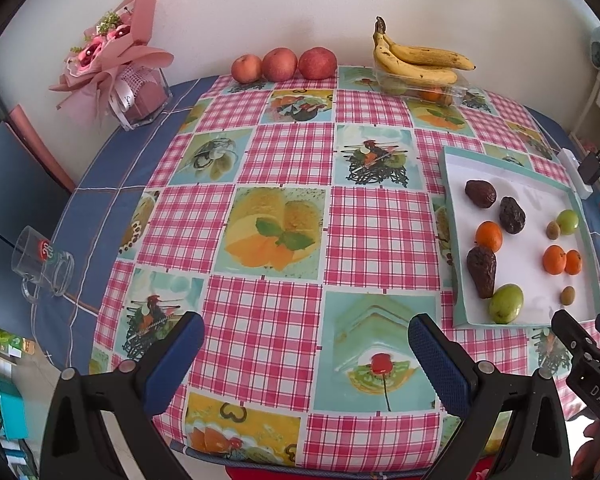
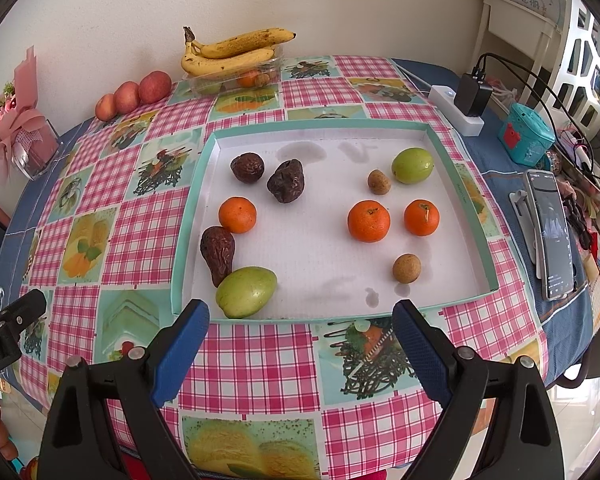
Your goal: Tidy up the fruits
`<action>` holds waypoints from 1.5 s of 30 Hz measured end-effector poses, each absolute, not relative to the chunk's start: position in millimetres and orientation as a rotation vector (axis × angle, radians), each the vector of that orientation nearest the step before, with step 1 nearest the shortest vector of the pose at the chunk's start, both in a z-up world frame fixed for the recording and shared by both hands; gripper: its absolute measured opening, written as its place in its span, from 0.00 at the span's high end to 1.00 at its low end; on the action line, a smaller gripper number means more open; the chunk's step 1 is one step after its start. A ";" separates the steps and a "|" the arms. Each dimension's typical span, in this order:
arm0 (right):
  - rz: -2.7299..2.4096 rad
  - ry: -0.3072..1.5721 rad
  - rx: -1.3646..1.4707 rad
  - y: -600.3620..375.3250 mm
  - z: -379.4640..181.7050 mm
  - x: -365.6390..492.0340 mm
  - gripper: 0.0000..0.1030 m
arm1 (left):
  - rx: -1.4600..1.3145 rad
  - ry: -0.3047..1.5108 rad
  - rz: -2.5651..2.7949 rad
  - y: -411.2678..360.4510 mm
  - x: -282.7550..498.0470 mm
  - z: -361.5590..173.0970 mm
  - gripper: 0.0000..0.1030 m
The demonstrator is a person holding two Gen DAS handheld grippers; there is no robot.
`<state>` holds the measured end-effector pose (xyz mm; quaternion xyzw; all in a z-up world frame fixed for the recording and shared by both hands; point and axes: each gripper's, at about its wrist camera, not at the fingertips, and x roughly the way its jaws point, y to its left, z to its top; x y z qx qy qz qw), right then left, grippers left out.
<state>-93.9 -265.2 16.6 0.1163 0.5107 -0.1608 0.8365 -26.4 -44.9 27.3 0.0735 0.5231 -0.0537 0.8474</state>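
Both hand-held grippers empty, jaws wide: right hand-held gripper (image 2: 300, 344) at lower centre, facing the tray (image 2: 192, 200); left hand-held gripper (image 1: 306, 344) over bare tabletop (image 1: 260, 208). Nearest pick, likely: green fruit (image 2: 246, 291) at tray's lower left, touching a wrinkled dark fruit (image 2: 218, 254); approach from the free side; smooth, rounded skin, may roll.

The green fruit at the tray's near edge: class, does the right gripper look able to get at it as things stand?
Probably yes. The right gripper is open and empty, and the green fruit lies just ahead of its fingers. Only the tray's low near wall lies between, and a dark wrinkled fruit touches its far-left side.
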 end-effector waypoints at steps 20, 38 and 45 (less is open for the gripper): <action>-0.328 1.087 0.237 -265.2 15.5 -93.6 0.10 | 0.151 1.106 -0.110 -44.1 -26.7 27.1 0.00; -0.329 1.088 0.238 -264.1 15.7 -93.4 0.10 | 0.147 1.107 -0.105 -43.0 -26.3 26.2 0.00; -0.330 1.088 0.238 -264.0 15.8 -93.0 0.10 | 0.148 1.107 -0.107 -42.3 -26.1 25.9 0.00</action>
